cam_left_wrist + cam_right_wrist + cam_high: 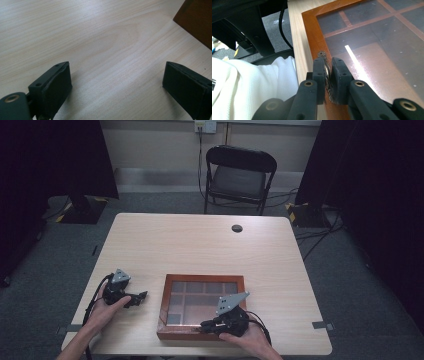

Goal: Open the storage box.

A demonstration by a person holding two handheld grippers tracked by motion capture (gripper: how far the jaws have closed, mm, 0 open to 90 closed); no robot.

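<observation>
One table (200, 245) carries one wooden glass-lidded box (165, 307) near its front edge. Two grippers: one (141, 296) left of that box, one (206, 324) at its front rim. One folding chair (239, 175) stands beyond.

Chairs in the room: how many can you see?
1. A black folding metal chair stands on the grey carpet beyond the far edge of the light wooden table, facing it. Dark curtains at both sides could hide others.
</observation>
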